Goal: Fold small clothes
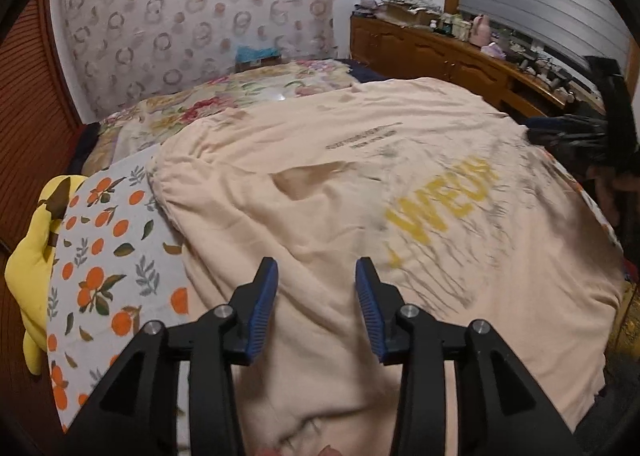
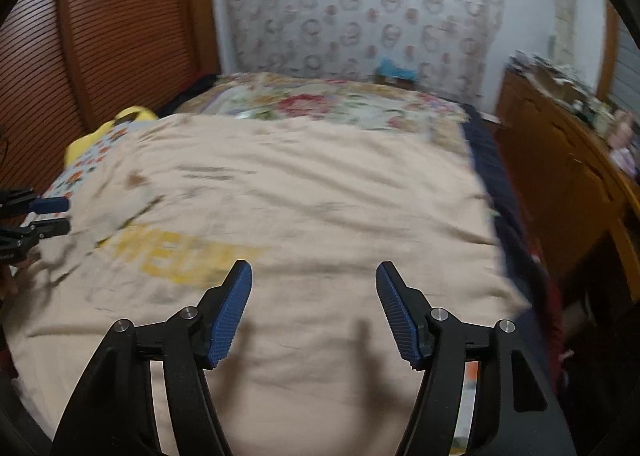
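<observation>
A peach T-shirt (image 1: 340,192) with yellow lettering lies spread flat on the bed, also in the right wrist view (image 2: 304,192). My left gripper (image 1: 316,276) is open and empty, hovering just above the shirt's near left part. My right gripper (image 2: 314,280) is open and empty above the shirt's near edge, casting finger shadows on the cloth. The right gripper shows at the far right of the left wrist view (image 1: 560,132); the left gripper shows at the left edge of the right wrist view (image 2: 48,216).
An orange-print cloth (image 1: 108,256) and a yellow plush toy (image 1: 36,256) lie left of the shirt. A floral bedspread (image 1: 240,96) covers the far bed. A wooden dresser (image 1: 440,52) with clutter stands to the right. A louvred wooden door (image 2: 120,28) stands on the left.
</observation>
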The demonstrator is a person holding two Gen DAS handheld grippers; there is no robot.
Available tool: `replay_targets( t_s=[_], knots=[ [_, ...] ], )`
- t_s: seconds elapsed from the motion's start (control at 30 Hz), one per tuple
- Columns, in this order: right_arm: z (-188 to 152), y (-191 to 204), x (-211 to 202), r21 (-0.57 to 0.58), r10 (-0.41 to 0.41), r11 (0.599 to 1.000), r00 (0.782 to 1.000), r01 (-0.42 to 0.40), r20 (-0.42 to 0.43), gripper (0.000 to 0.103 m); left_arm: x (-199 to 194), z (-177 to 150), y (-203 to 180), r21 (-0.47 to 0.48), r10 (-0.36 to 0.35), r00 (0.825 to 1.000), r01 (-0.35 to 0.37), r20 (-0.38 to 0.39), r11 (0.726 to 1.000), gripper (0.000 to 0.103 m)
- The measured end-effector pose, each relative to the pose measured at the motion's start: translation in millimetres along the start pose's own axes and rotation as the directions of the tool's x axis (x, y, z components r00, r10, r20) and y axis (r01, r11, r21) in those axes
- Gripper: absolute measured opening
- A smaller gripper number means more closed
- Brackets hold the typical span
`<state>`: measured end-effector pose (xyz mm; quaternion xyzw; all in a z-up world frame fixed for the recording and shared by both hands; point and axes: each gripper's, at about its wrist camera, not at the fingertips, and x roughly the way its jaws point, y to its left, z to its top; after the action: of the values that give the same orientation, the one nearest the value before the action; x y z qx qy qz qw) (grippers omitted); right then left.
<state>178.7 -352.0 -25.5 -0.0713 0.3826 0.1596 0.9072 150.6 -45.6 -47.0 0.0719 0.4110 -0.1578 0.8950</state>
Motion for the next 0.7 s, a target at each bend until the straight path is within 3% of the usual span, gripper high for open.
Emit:
replay_targets(
  t_s=[0.17,0.3,0.6,0.7],
  knots=[
    [-4,-71,-7,0.089,-0.077,0.993,0.997,0.079,-0.026,0.066,19,15,5,-0.006,0.012,1.000,-0.012,-0.022,1.000,0.040],
    [-9,-113,0,0.152,-0.093,0.983,0.994,0.102,-0.060,0.063,36,24,6,-0.010,0.018,0.999,-0.019,-0.048,1.000,0.041],
    [-21,-150,25,0.254,0.018,0.967,0.991,0.017,-0.135,0.051,52,30,5,-0.016,0.021,0.998,-0.022,-0.066,1.000,0.042],
    [-24,-157,26,0.304,0.080,0.952,0.989,-0.039,-0.122,0.045,52,30,4,-0.019,0.032,0.998,-0.033,-0.053,0.999,0.043]
  ],
)
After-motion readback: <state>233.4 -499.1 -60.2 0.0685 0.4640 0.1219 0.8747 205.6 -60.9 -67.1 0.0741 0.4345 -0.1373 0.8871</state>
